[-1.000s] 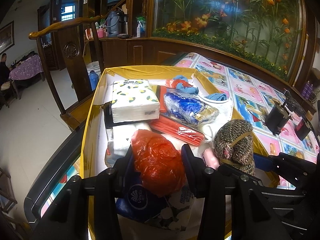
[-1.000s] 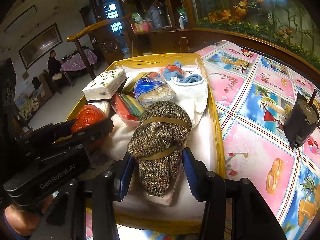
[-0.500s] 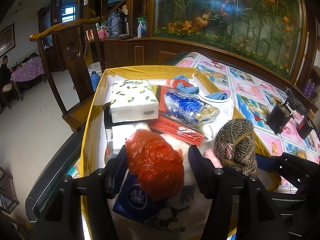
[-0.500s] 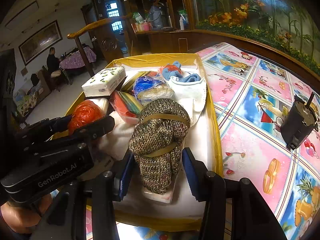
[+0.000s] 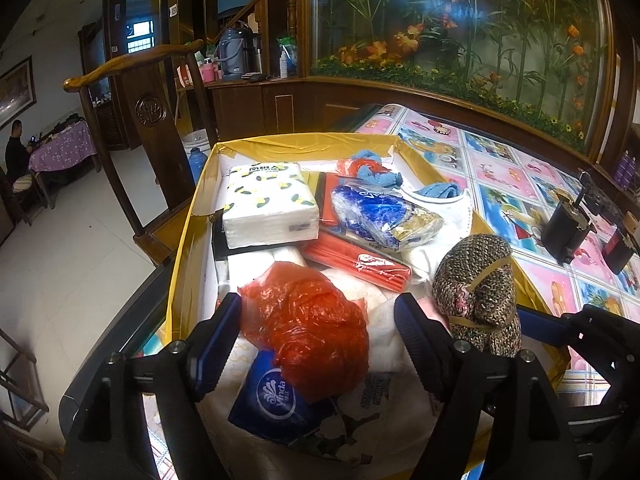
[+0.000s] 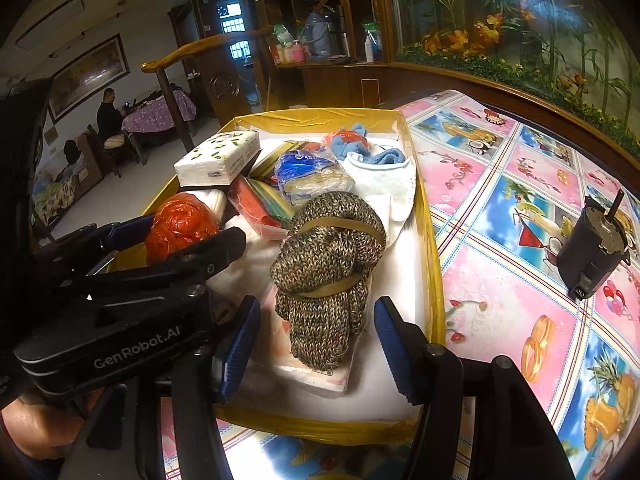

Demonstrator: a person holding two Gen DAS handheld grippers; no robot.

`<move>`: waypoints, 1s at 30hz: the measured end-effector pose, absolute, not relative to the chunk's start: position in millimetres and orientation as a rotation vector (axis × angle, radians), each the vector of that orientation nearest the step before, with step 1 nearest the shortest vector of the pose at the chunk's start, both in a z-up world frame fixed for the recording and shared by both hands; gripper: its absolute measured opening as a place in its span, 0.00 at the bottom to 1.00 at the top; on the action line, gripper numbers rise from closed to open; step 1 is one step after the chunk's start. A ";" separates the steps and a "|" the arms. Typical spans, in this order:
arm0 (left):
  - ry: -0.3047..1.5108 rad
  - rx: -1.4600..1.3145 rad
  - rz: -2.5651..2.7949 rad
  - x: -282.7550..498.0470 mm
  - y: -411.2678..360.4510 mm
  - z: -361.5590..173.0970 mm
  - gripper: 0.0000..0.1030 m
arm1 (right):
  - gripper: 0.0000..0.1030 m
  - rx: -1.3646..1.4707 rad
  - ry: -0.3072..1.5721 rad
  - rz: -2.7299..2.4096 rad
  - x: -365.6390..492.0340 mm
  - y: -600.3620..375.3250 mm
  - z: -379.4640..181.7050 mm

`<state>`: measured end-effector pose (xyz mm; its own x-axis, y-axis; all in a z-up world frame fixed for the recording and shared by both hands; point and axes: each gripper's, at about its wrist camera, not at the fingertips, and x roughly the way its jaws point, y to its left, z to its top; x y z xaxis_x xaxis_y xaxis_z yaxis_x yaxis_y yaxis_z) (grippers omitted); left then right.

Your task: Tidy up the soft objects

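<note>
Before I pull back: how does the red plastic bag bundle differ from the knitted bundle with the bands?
The red bag bundle is glossy, crinkled plastic; the knitted bundle is matte, mottled brown yarn. Two tan bands bind the knitted bundle; none show on the red one. The red bundle sits by the box's left side, the knitted by its right. Both lie loose between open tools.

I count one yellow box (image 5: pixel 188 240), one red plastic bag (image 5: pixel 312 328), one knitted bundle (image 6: pixel 328 256), one lemon-print tissue pack (image 5: pixel 268 204), one blue tissue pack (image 5: pixel 272 396), two blue cloths (image 5: pixel 376 174), one blue-and-gold packet (image 5: pixel 380 216), two dark devices (image 5: pixel 564 228) on my table (image 6: pixel 500 208).
</note>
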<state>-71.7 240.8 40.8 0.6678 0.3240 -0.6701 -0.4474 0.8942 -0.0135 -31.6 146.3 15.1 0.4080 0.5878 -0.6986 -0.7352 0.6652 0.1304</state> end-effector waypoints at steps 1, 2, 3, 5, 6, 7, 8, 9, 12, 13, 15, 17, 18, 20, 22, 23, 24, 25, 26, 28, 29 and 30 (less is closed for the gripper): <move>0.718 -0.181 0.440 -70.8 240.0 40.7 0.77 | 0.64 -0.210 0.788 0.841 -31.8 146.0 15.1; 0.718 -0.179 0.441 -71.2 240.4 40.8 0.77 | 0.64 -0.210 0.788 0.840 -32.4 145.2 15.3; 0.718 -0.178 0.442 -70.4 239.3 40.8 0.77 | 0.64 -0.211 0.789 0.839 -32.9 144.7 15.7; 0.719 -0.177 0.444 -70.4 239.2 40.7 0.78 | 0.64 -0.211 0.790 0.837 -33.0 143.8 16.1; 0.721 -0.177 0.444 -70.2 239.2 40.8 0.78 | 0.64 -0.212 0.791 0.835 -33.8 142.9 16.5; 0.720 -0.177 0.444 -70.1 239.0 40.8 0.79 | 0.64 -0.212 0.791 0.833 -34.1 142.2 16.8; 0.720 -0.177 0.445 -70.1 239.0 40.8 0.80 | 0.64 -0.210 0.791 0.833 -34.6 141.3 17.2; 0.721 -0.177 0.444 -70.0 239.1 40.8 0.81 | 0.65 -0.209 0.791 0.833 -35.1 140.6 17.4; 0.722 -0.176 0.448 -70.4 238.8 40.0 0.82 | 0.65 -0.208 0.789 0.831 -35.8 137.9 18.4; 0.721 -0.175 0.448 -70.4 238.9 40.0 0.82 | 0.65 -0.209 0.787 0.830 -36.0 137.3 18.8; 0.720 -0.173 0.449 -70.6 239.1 39.8 0.83 | 0.65 -0.210 0.783 0.828 -37.1 136.1 19.1; 0.722 -0.173 0.451 -70.7 239.7 39.5 0.86 | 0.65 -0.210 0.783 0.828 -37.3 135.8 19.2; 0.724 -0.173 0.453 -71.2 240.1 39.3 0.88 | 0.66 -0.209 0.783 0.828 -37.2 135.8 19.2; 0.726 -0.172 0.459 -71.1 240.4 39.4 0.89 | 0.66 -0.204 0.783 0.831 -38.0 134.5 19.7; 0.729 -0.172 0.461 -70.6 240.4 39.5 0.89 | 0.67 -0.204 0.780 0.830 -40.0 133.3 20.7; 0.731 -0.173 0.462 -70.5 240.5 39.4 0.89 | 0.69 -0.203 0.778 0.829 -41.1 132.7 21.1; 0.733 -0.173 0.464 -70.3 240.5 39.4 0.90 | 0.73 -0.203 0.775 0.826 -42.4 131.9 21.4; 0.736 -0.175 0.465 -70.1 240.4 39.1 0.90 | 0.75 -0.202 0.773 0.822 -43.0 130.7 21.7; 0.738 -0.177 0.464 -70.2 240.9 39.0 0.90 | 0.77 -0.200 0.773 0.820 -43.5 129.7 21.7; 0.740 -0.180 0.463 -70.5 241.7 38.6 0.92 | 0.77 -0.191 0.775 0.826 -44.0 127.7 22.2; 0.740 -0.180 0.464 -70.5 241.7 38.6 0.92 | 0.77 -0.189 0.775 0.826 -44.3 127.1 22.5; 0.740 -0.180 0.464 -70.4 242.2 38.6 0.93 | 0.77 -0.189 0.774 0.825 -44.7 126.9 22.7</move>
<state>-70.4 242.2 38.6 0.6432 0.3426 -0.6848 -0.4671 0.8842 0.0037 -44.7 126.9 22.7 0.4271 0.5906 -0.6847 -0.7214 0.6791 0.1357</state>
